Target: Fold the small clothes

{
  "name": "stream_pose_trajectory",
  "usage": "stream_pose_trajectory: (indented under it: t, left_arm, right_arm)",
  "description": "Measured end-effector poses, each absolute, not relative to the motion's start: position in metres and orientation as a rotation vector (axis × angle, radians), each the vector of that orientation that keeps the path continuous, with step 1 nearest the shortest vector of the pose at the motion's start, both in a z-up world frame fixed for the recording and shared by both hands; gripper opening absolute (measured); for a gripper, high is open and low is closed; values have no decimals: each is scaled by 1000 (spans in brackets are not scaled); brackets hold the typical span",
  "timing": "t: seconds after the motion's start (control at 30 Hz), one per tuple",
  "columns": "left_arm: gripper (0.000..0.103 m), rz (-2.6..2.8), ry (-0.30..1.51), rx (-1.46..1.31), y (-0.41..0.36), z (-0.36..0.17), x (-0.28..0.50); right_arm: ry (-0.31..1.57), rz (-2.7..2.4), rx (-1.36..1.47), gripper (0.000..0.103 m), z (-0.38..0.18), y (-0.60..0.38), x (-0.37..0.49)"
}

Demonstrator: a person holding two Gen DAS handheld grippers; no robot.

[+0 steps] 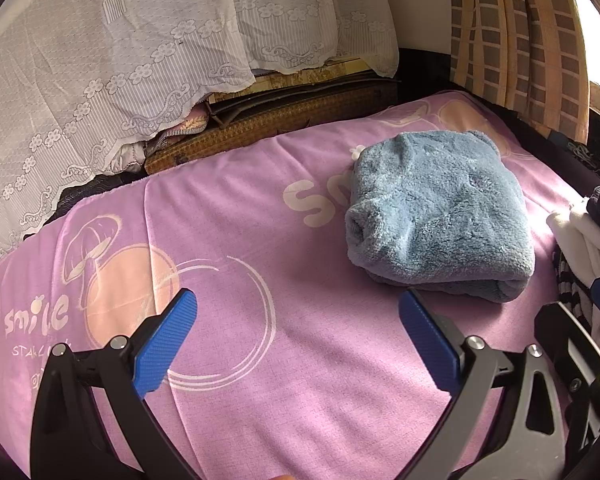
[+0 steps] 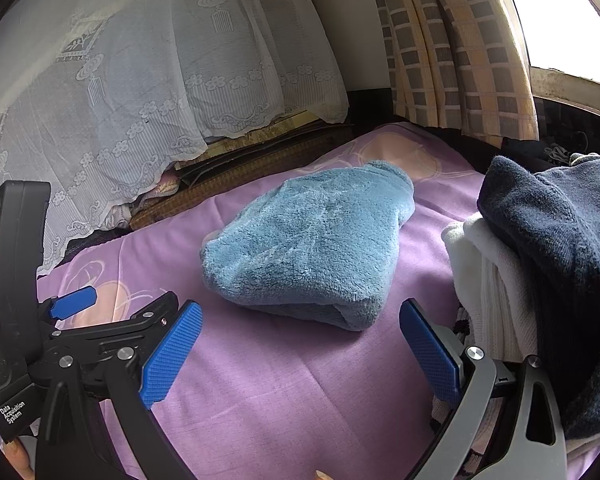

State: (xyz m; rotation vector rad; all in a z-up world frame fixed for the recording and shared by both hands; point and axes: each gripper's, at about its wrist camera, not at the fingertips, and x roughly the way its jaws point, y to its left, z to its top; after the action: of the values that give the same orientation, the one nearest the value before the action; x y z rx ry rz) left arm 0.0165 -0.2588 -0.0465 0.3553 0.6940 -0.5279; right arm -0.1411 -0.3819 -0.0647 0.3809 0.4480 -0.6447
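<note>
One fluffy light-blue fleece garment (image 2: 308,244) lies folded mid-bed on the purple printed sheet (image 1: 260,240), while a heap of dark navy and white clothes (image 2: 540,264) at the bed's right edge looks unfolded, and both the left gripper (image 1: 298,336) and right gripper (image 2: 300,344) hold their fingers apart, empty.

A: There it is, a fluffy light-blue fleece garment (image 1: 440,216), folded into a thick, rounded bundle and lying flat on the purple printed bedsheet (image 1: 228,216).

B: Its doubled edge faces the near side, layers stacked on one another. Anything else?

A: Off to the right, a pile: a dark navy knitted garment (image 2: 556,248) draped over a white ribbed garment (image 2: 484,280), both unfolded, near the blue bundle but apart from it.
</note>
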Motion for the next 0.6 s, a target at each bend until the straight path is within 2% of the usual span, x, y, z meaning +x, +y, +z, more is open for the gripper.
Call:
stream_pose_trajectory:
  t: [0.6]
  left_arm:
    - [98,-528,700,350,-260,-47,16]
  right_arm:
    - [444,-642,387,99,-65,-381,-141]
